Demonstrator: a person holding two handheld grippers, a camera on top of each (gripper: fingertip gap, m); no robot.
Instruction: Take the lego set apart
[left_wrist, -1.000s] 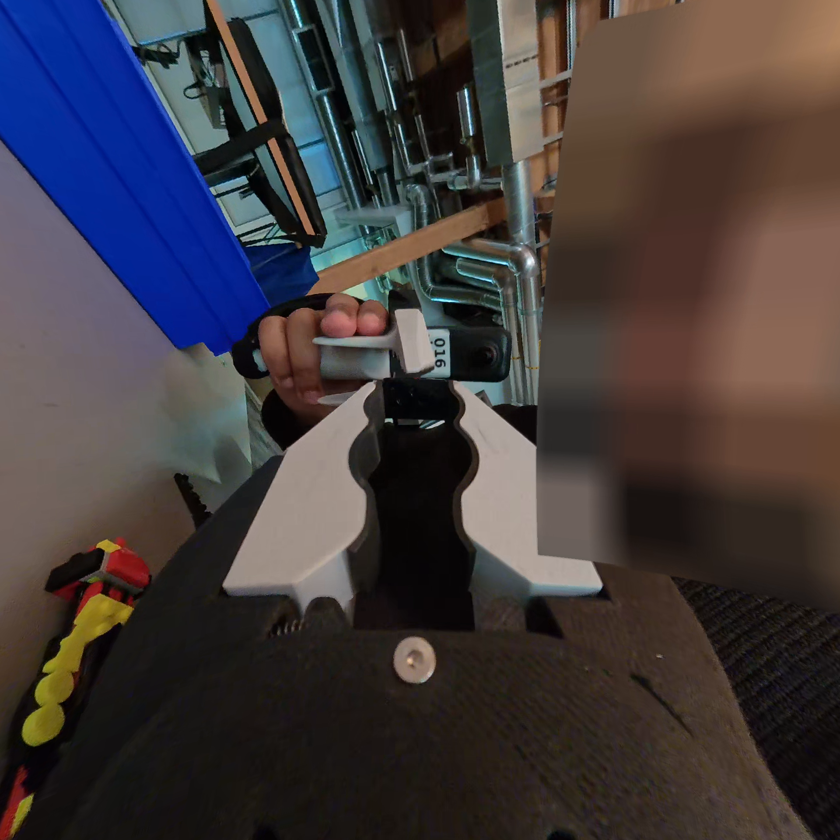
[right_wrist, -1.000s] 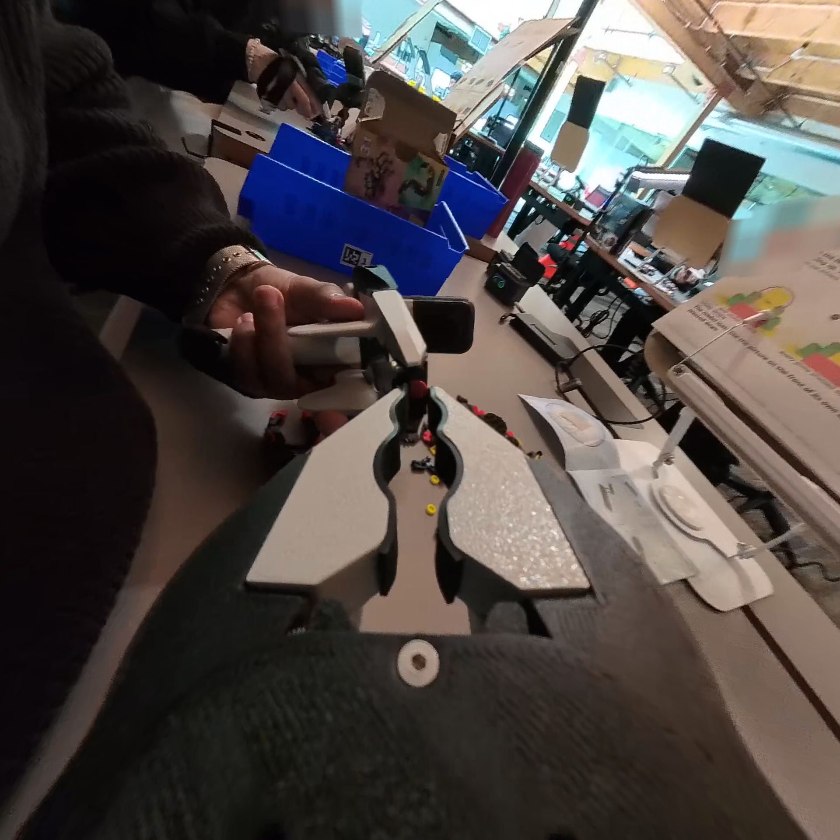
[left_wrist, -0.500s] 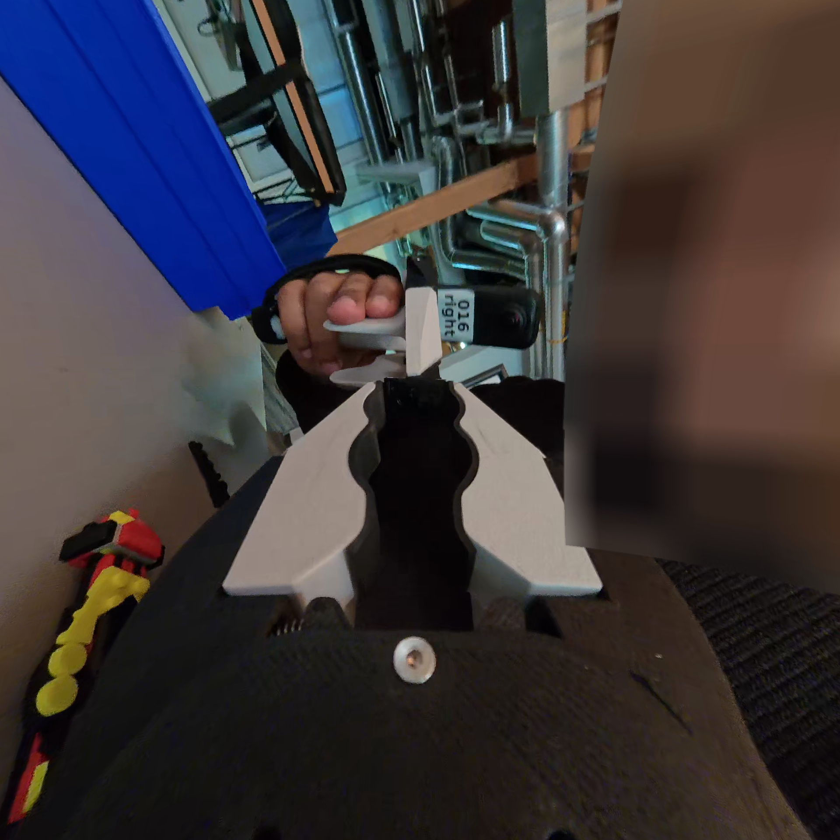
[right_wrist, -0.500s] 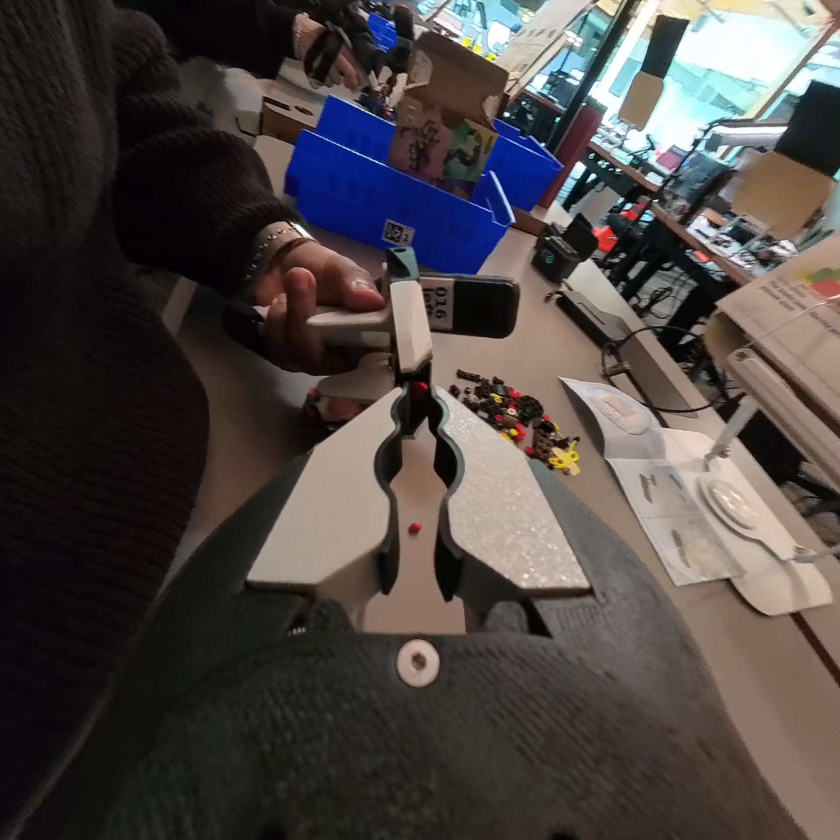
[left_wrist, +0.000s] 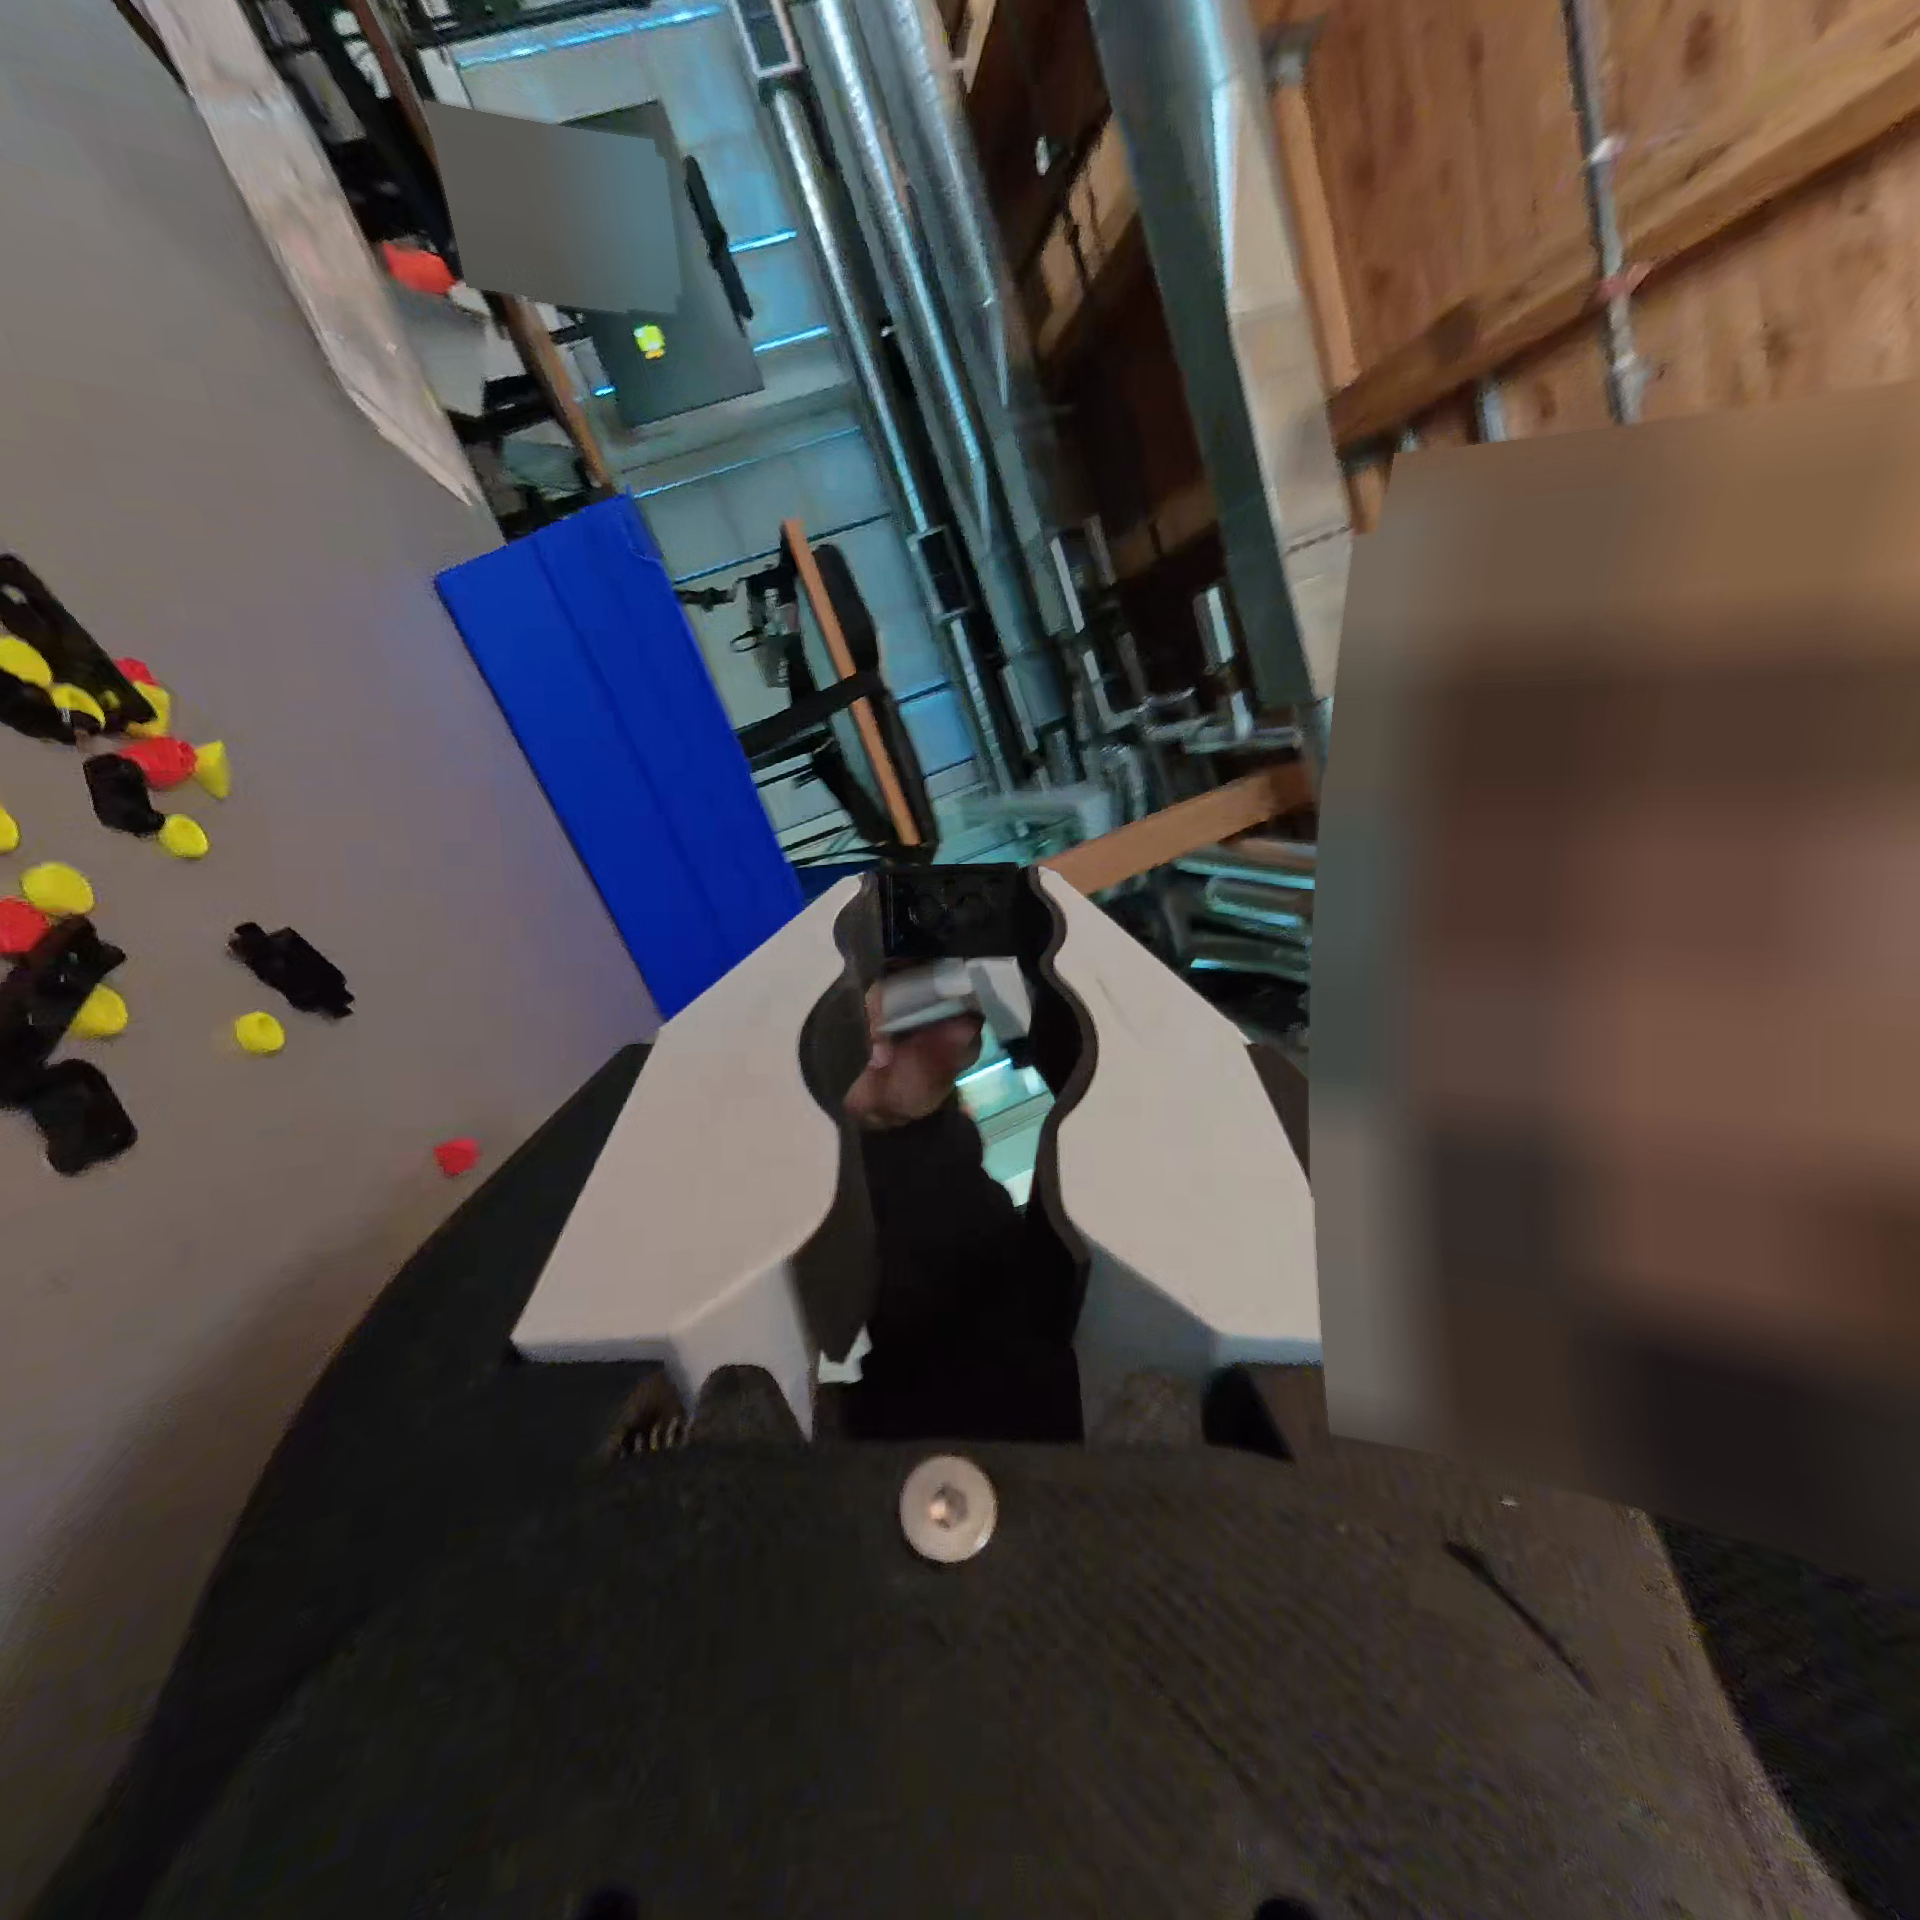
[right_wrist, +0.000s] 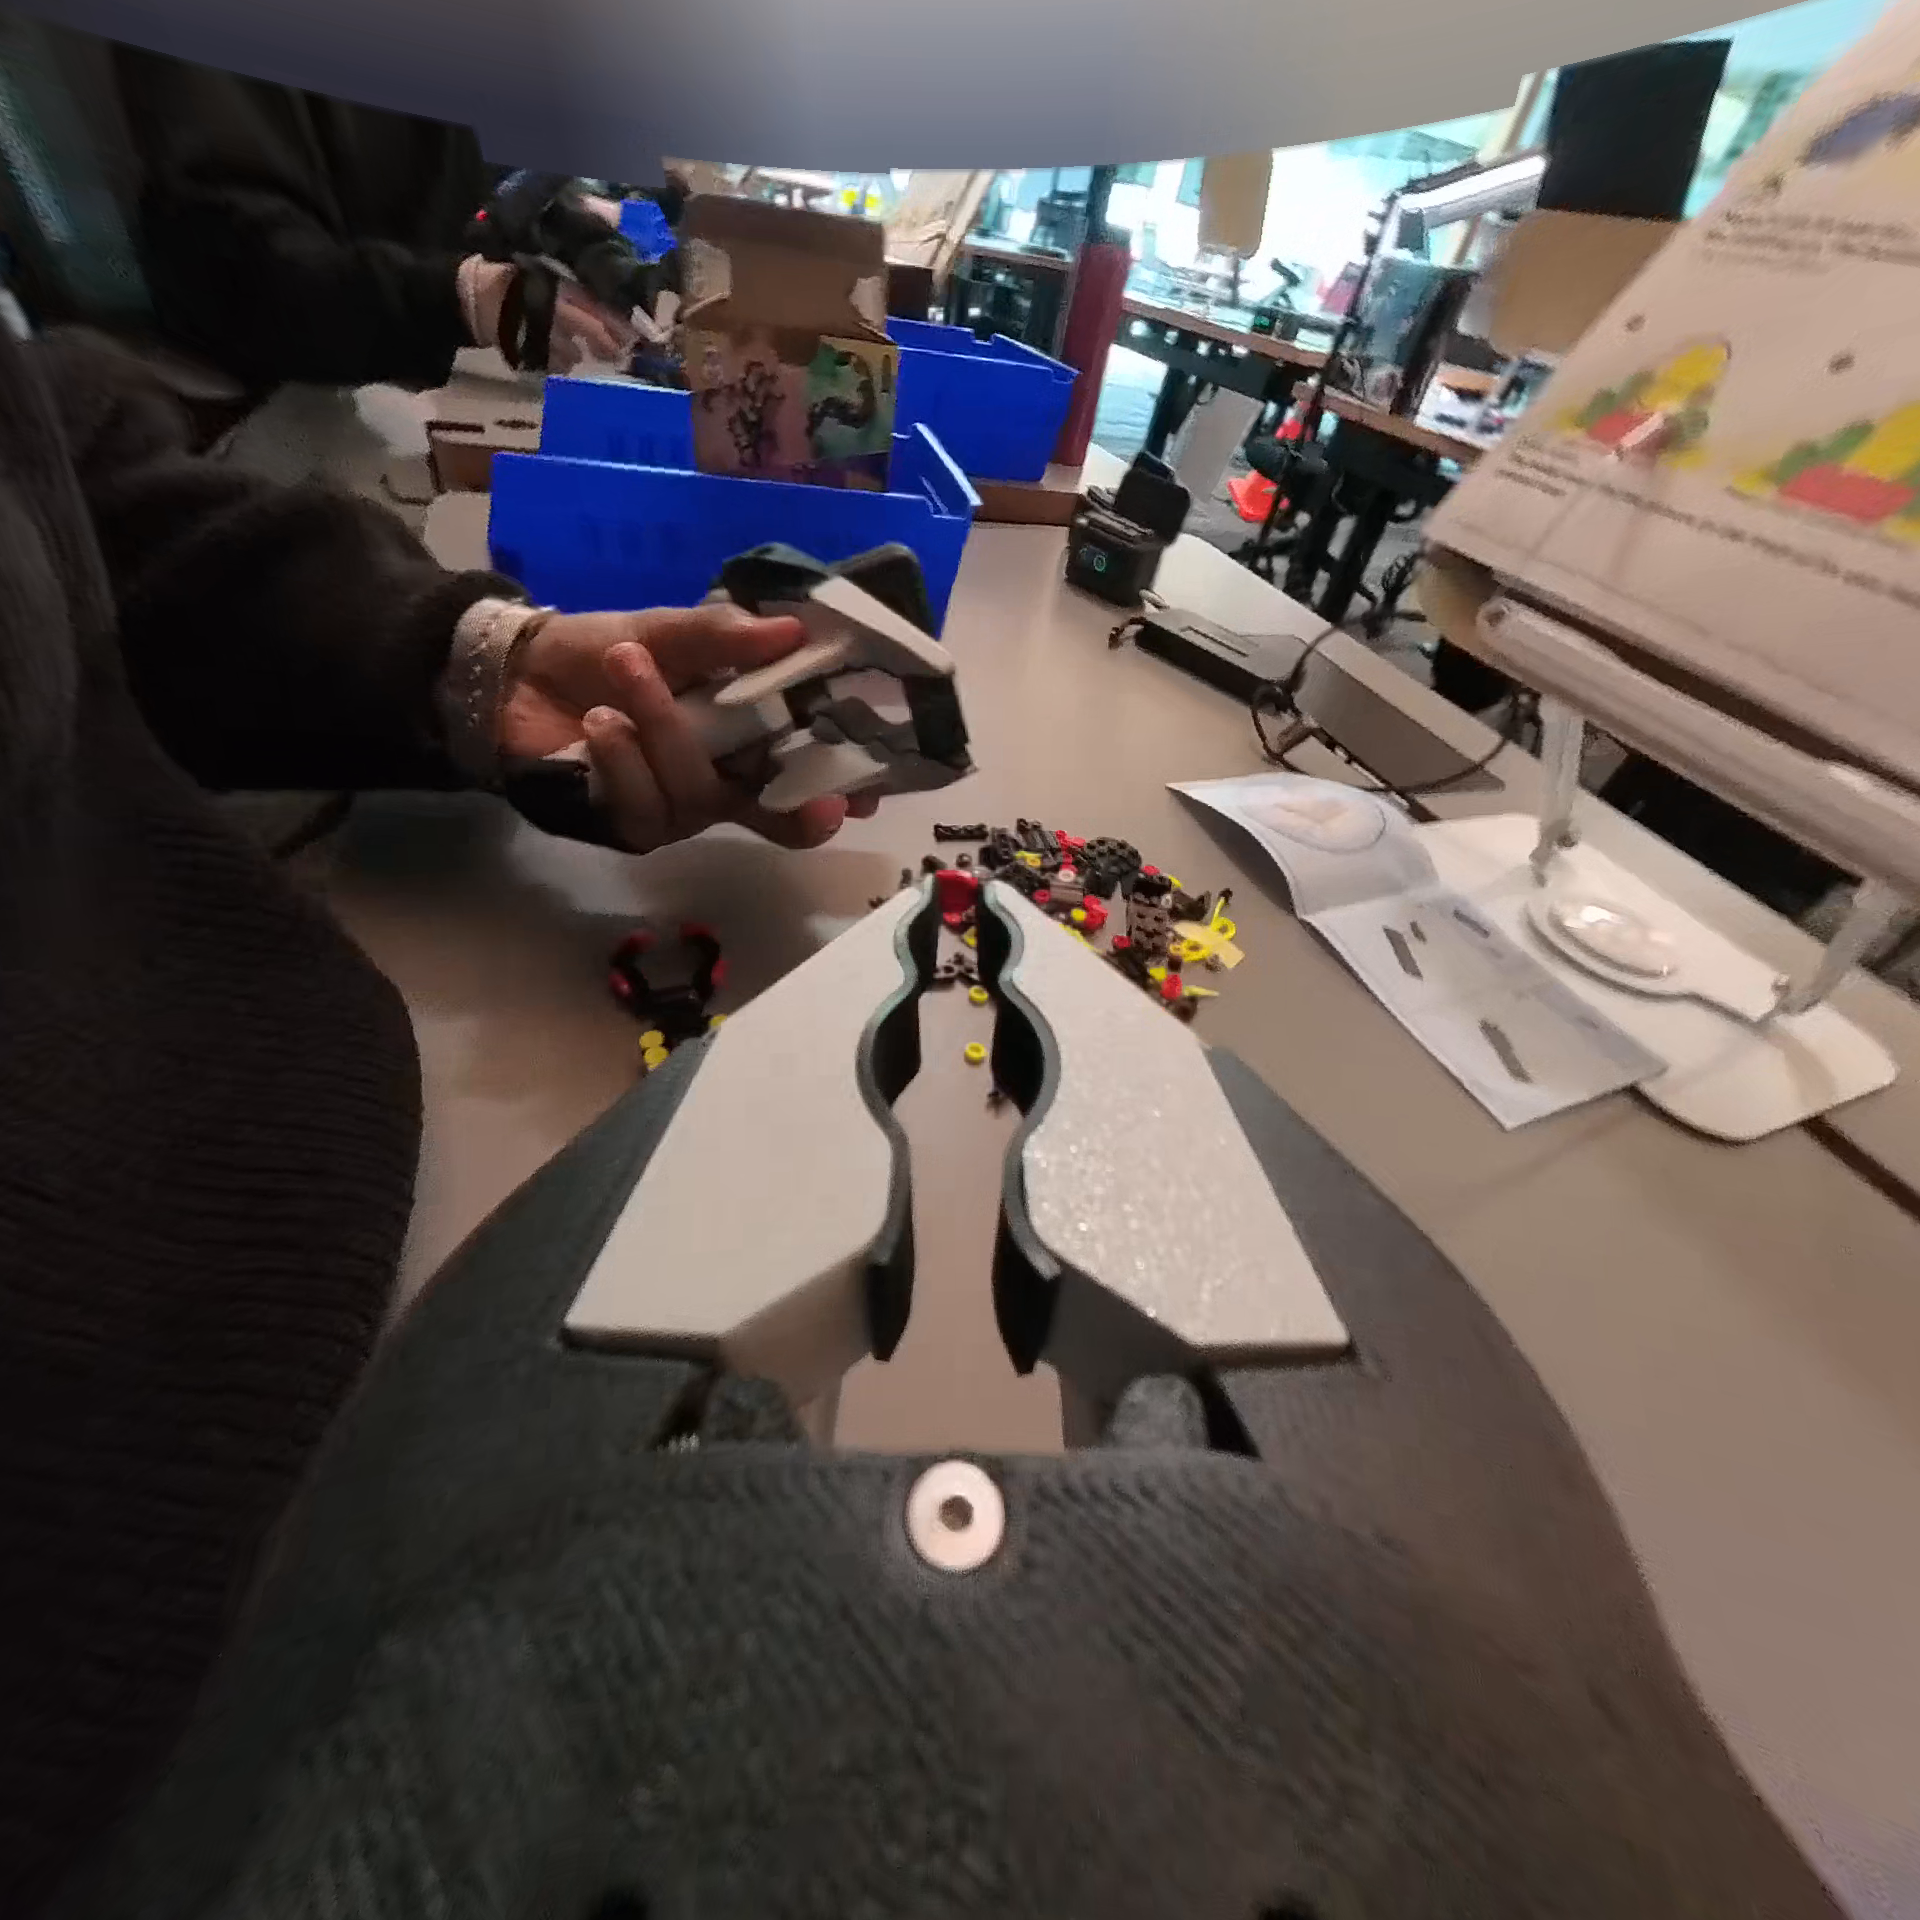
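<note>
Left gripper (left_wrist: 951, 914) is clamped on one black brick (left_wrist: 948, 912) at its tips. Right gripper (right_wrist: 958, 902) pinches one red piece (right_wrist: 954, 891), above the loose-piece pile (right_wrist: 1091, 894) on the table (right_wrist: 1351, 1247).

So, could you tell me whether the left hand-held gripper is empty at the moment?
No, the left hand-held gripper is pinching a small black brick between its fingertips.

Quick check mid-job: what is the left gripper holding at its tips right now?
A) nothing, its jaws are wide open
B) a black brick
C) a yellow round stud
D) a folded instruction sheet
B: in the left wrist view the left gripper has its fingertips closed on a black brick, held up off the table.
</note>
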